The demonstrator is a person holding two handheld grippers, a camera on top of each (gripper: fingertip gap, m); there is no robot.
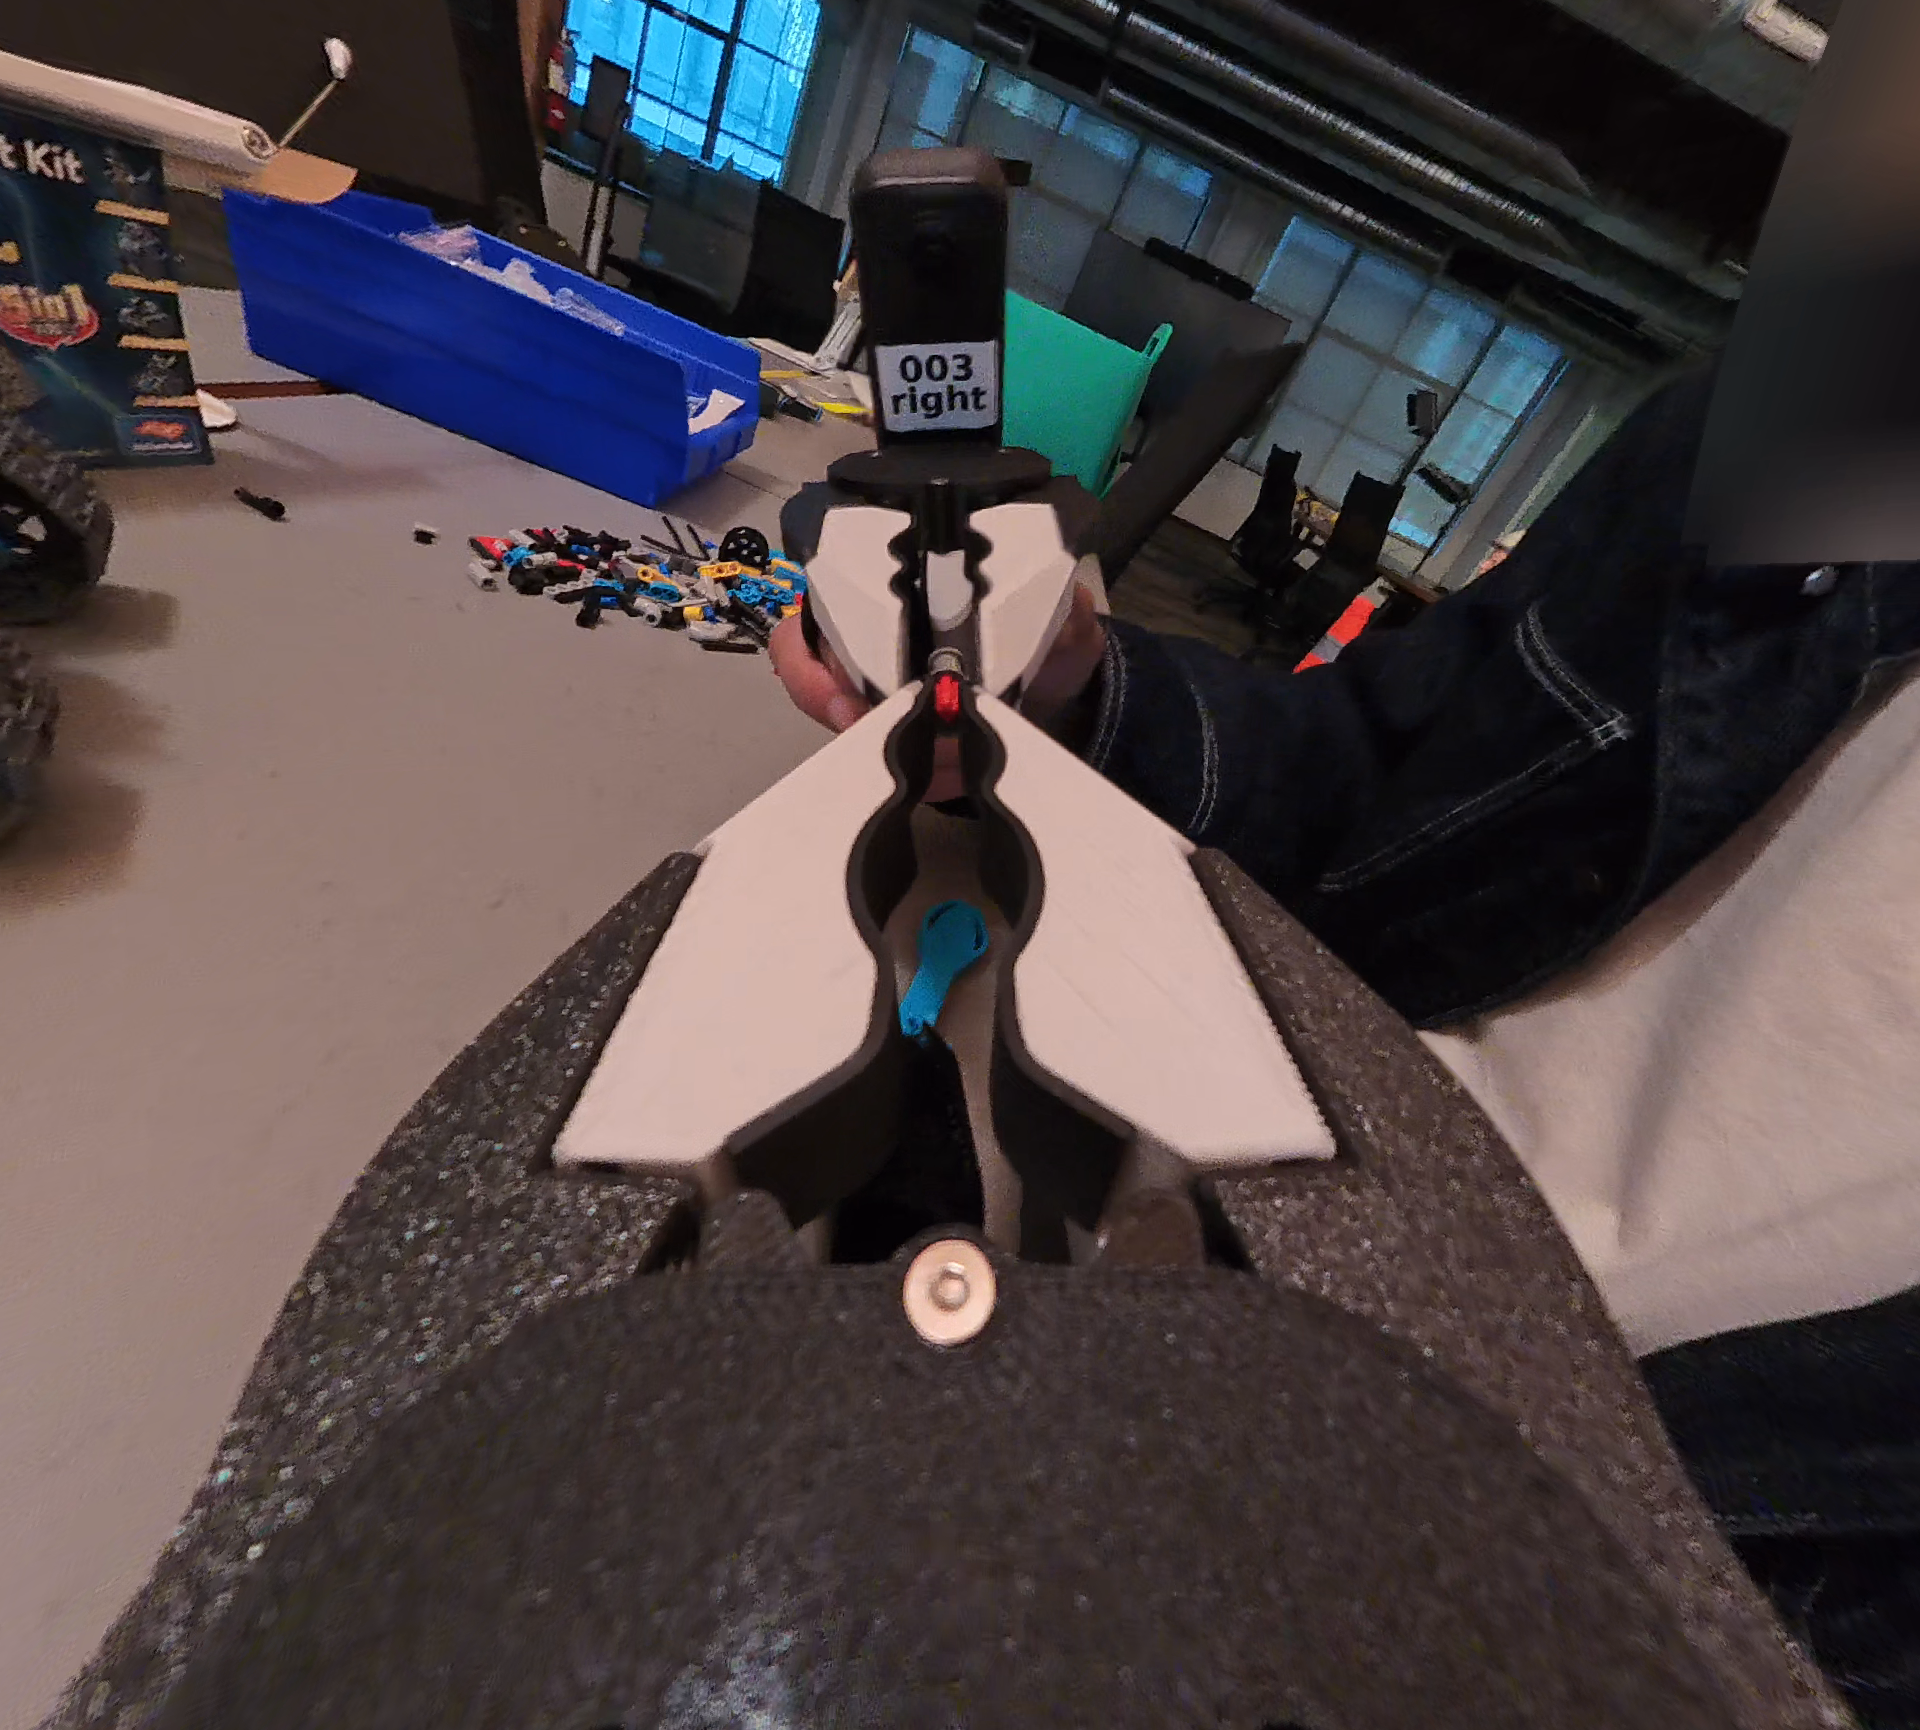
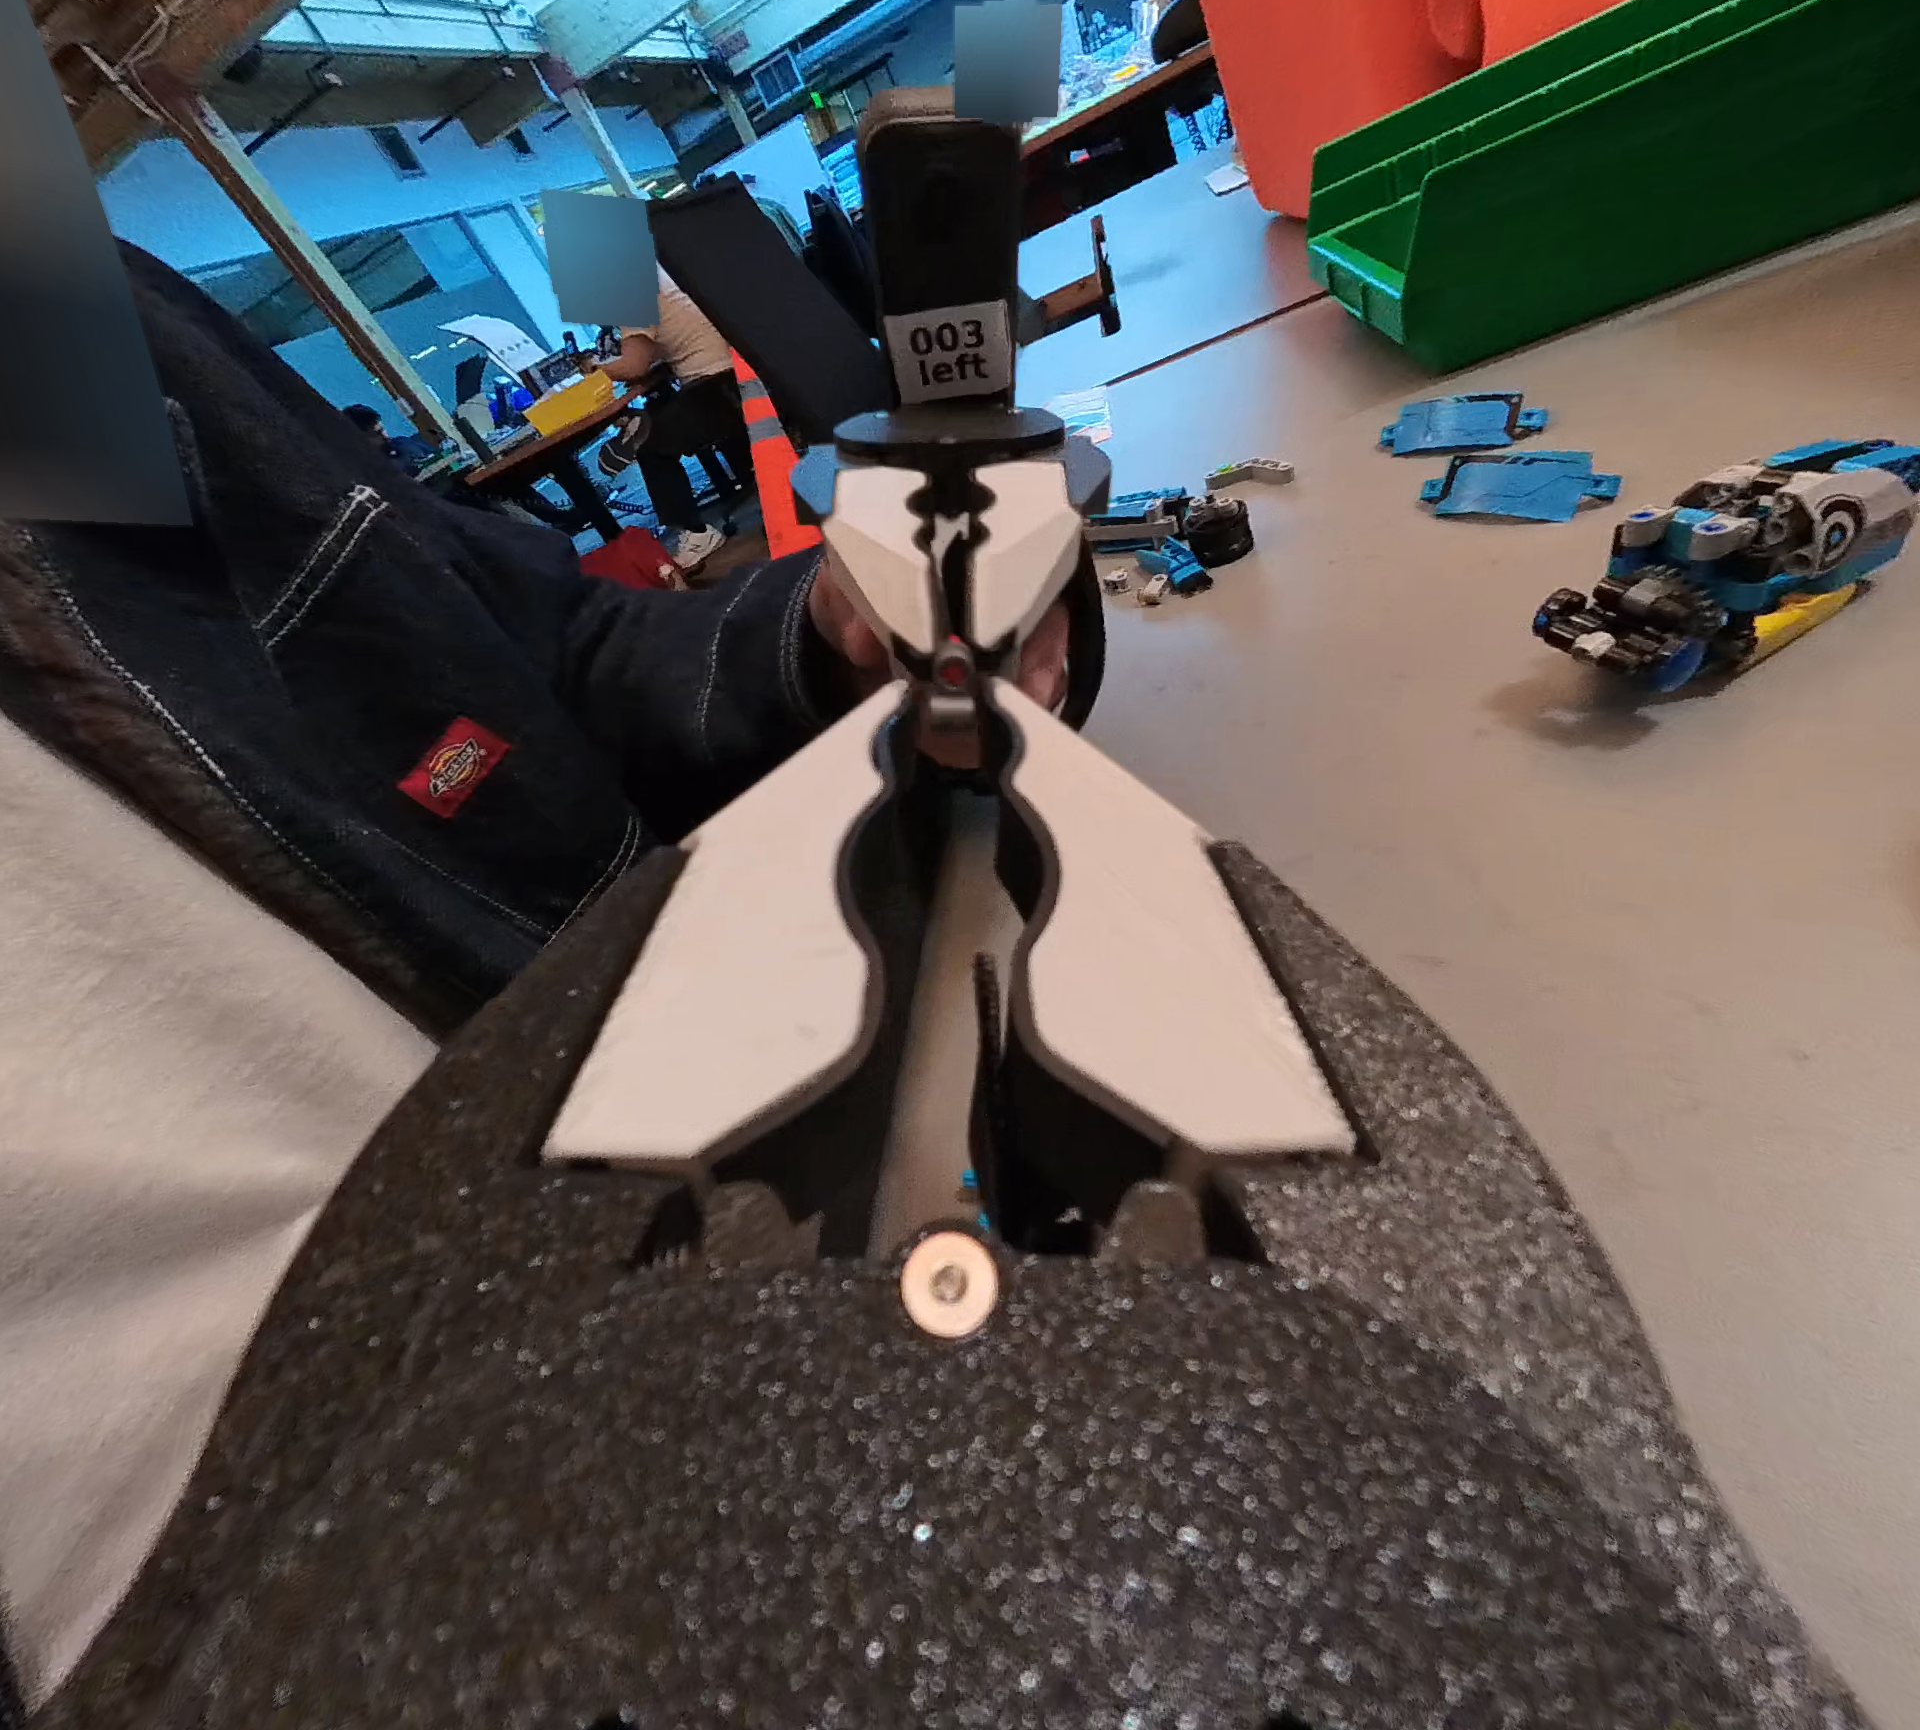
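My two grippers point at each other, tip to tip, above a grey table [image 1: 312, 849]. My left gripper [image 1: 945, 712] is shut on a small red pin [image 1: 945, 698]. It also shows in the right wrist view [image 2: 951, 654], with the red pin [image 2: 951, 670] at its tips. My right gripper [image 2: 948, 712] is shut on a small grey connector piece [image 2: 948, 706]. In the left wrist view, the right gripper [image 1: 943, 654] holds the grey piece [image 1: 943, 664] right against the red pin. A blue part [image 1: 940, 963] shows through the gap between my left fingers.
A blue bin [image 1: 468, 350], a kit box [image 1: 83, 309], a tracked wheel [image 1: 42, 517] and a pile of small parts [image 1: 644, 579] lie on the left side. A green bin [image 2: 1621, 205], blue panels [image 2: 1507, 465] and a built blue-grey vehicle [image 2: 1745, 558] sit right. A person's denim sleeve [image 2: 623, 641] is close. The tips of both grippers are at nearly the same place. The built blue-grey vehicle [image 2: 1745, 558] is about equally far from each gripper, around 20 cm.
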